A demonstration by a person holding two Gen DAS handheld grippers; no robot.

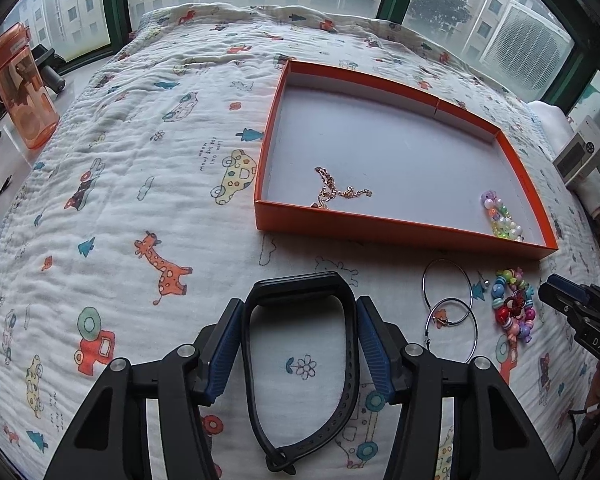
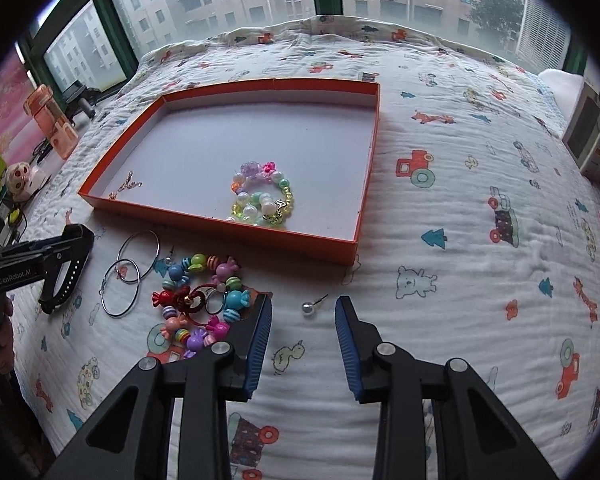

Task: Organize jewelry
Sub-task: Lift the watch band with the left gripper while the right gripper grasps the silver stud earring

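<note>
L gripper (image 1: 300, 332) has its blue pads against both sides of the black watch band (image 1: 300, 364), closed on it at mid width; band loop lies on the quilt (image 1: 140, 160), buckle end toward the camera. R gripper (image 2: 303, 320) hangs narrow but empty, jaws either side of the pearl stud (image 2: 309, 307), pads not touching it.

Orange tray (image 1: 266, 168) just beyond: gold chain (image 1: 336, 192) near its front-left corner, pastel bead bracelet (image 2: 260, 196) near front wall. Outside tray, betw. the two grippers: two hoop earrings (image 2: 130, 276), candy-bead bracelet (image 2: 204, 300).

Step in hand, as I judge it: lift band, pinch stud, both into tray.
- Band: raise straight, loop is floppy, clear the tray wall before letting go.
- Stud: tiny, round, on soft cloth; centre ball betw. pads, close slowly or it squirts out. Post direction hard to read from here, prob. pointing away-right.

Surface: crinkled white quilt w/ cartoon prints, soft, over a bed. Windows behind, apartment blocks outside. Orange bottle (image 1: 20, 92) on sill at left.
</note>
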